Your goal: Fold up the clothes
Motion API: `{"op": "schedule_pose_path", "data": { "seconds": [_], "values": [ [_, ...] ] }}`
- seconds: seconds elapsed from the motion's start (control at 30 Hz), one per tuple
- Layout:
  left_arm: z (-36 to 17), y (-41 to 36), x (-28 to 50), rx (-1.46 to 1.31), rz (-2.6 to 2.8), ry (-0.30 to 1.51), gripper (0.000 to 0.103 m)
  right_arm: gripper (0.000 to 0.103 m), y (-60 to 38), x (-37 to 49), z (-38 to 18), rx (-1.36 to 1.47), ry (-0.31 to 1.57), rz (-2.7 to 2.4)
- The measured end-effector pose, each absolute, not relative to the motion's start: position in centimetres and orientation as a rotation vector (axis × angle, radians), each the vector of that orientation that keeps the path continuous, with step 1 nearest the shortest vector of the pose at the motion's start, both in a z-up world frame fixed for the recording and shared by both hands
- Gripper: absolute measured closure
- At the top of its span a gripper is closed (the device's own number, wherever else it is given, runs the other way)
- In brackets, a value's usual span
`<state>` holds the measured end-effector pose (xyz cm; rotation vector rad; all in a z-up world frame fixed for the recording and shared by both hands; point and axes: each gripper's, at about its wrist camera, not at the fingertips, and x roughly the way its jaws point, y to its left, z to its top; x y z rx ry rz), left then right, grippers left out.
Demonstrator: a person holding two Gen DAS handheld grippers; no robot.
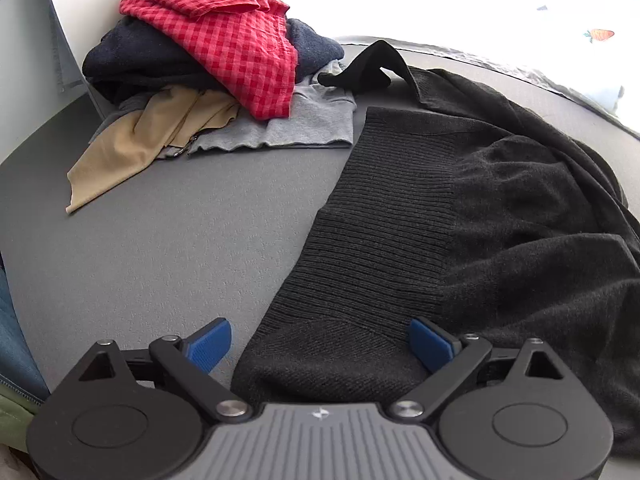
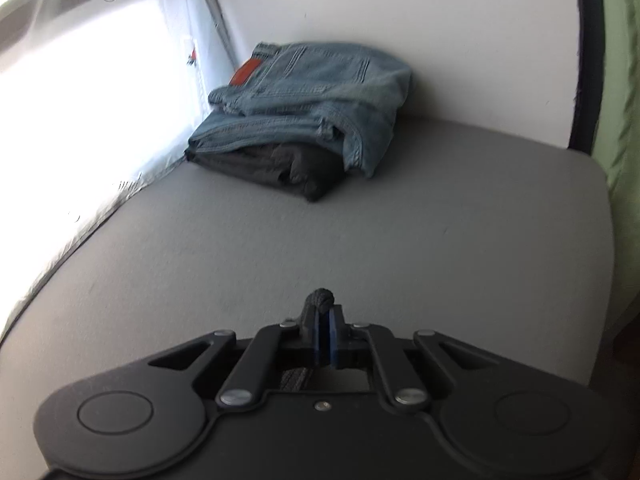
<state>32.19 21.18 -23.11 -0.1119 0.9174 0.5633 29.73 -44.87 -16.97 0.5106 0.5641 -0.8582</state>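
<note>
A dark grey knit sweater [image 1: 460,216] lies spread on the grey surface [image 1: 180,240], its ribbed hem toward me. My left gripper [image 1: 320,344] is open, its blue pads [image 1: 210,344] on either side of the hem's near corner. My right gripper [image 2: 324,334] is shut on a bunched bit of the dark knit fabric [image 2: 318,300], held above the grey surface [image 2: 360,240]. The rest of the sweater is out of the right wrist view.
A heap of unfolded clothes sits at the back left: a red checked shirt [image 1: 224,32], a navy garment [image 1: 136,60], a beige piece [image 1: 136,148] and a light grey piece [image 1: 300,120]. Folded blue jeans [image 2: 316,92] on a dark folded garment [image 2: 272,168] sit in the far corner by the wall.
</note>
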Motion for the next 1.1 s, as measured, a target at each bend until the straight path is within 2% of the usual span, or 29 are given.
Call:
{"op": "schedule_pose_path", "data": {
  "seconds": [0.13,0.33,0.47,0.53,0.6,0.63,0.7,0.77,0.93,1.1],
  "values": [
    [-23.2,21.6,32.6,-0.088,0.554,0.926,0.000,0.098,-46.0,29.4,-16.5,0.415,0.565,-0.920],
    [-23.3,22.4,32.5,-0.143,0.545,0.925,0.000,0.097,-46.3,30.9,-22.0,0.335,0.805,-0.921],
    [-23.4,22.3,32.5,-0.163,0.562,0.921,0.000,0.091,-44.1,31.9,-22.6,0.169,0.858,-0.897],
    [-23.4,22.4,32.6,-0.175,0.569,0.923,0.000,0.082,-43.7,32.3,-22.3,0.141,0.869,-0.889],
    [-23.2,22.4,33.0,-0.164,0.565,0.938,0.000,0.059,-43.3,32.9,-21.8,0.109,0.867,-0.904],
    [-23.1,22.4,33.4,-0.151,0.562,0.950,0.000,0.055,-43.0,33.2,-21.5,0.087,0.867,-0.915],
    [-22.6,22.4,34.2,-0.120,0.554,0.977,0.000,0.037,-42.5,34.0,-21.0,0.036,0.879,-0.940],
    [-21.9,22.4,35.0,-0.078,0.565,0.971,0.000,0.025,-41.7,35.0,-20.4,-0.016,0.886,-0.954],
    [-19.8,23.3,37.2,-0.063,0.542,0.924,0.000,0.006,-38.7,37.9,-18.4,-0.107,0.844,-0.862],
    [-19.8,24.7,41.2,-0.061,0.474,0.960,0.000,0.001,-31.9,42.8,-17.4,-0.155,0.823,-0.658]
  ]
}}
